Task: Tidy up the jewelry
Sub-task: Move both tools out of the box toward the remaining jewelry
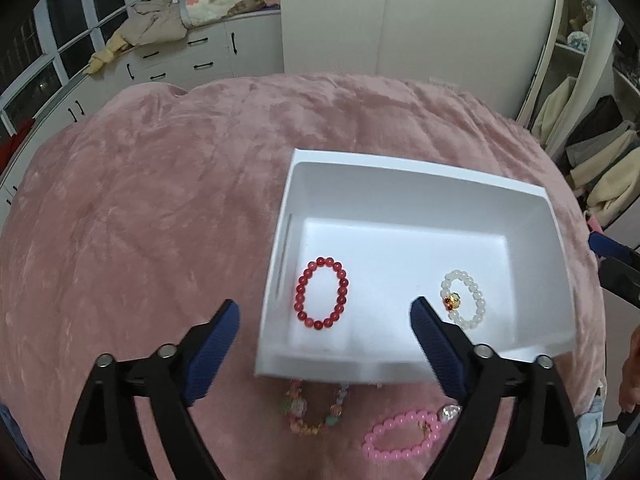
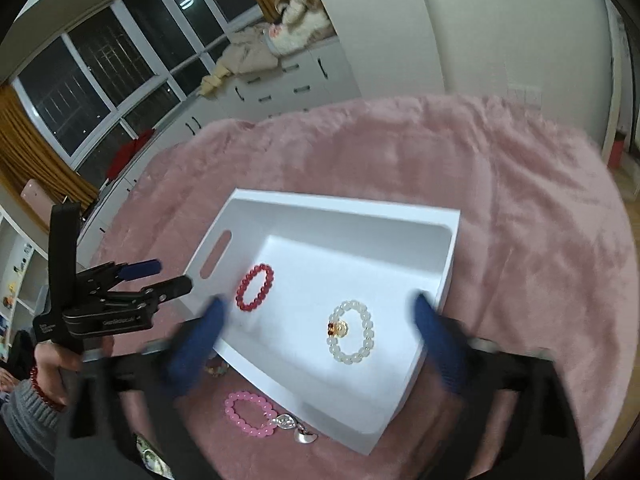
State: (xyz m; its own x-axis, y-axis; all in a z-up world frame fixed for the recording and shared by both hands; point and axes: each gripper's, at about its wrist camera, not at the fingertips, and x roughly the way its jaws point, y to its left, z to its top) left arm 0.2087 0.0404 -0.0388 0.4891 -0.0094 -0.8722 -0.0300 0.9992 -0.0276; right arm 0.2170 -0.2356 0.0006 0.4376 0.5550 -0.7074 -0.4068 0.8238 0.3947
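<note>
1. Inside the white tray (image 1: 416,176) on the pink blanket (image 1: 140,220), both views show a red bead bracelet (image 1: 322,294) near the slotted left wall and a white bead bracelet (image 1: 464,296) with a gold charm toward the right.
2. Only the right wrist view shows the tray's handle slot (image 2: 216,254), the left gripper (image 2: 160,276) from the side just beside that wall, and a silver heart charm (image 2: 305,437).
3. Only the left wrist view shows a pastel bracelet (image 1: 316,408) clearly, half under the tray's near wall, beside a pink bracelet (image 1: 400,434).
4. The left gripper (image 1: 324,332) hangs released, empty jaws straddling the red bracelet.
5. The right gripper (image 2: 320,328), blurred, is spread wide and empty over the white bracelet (image 2: 353,332).
</note>
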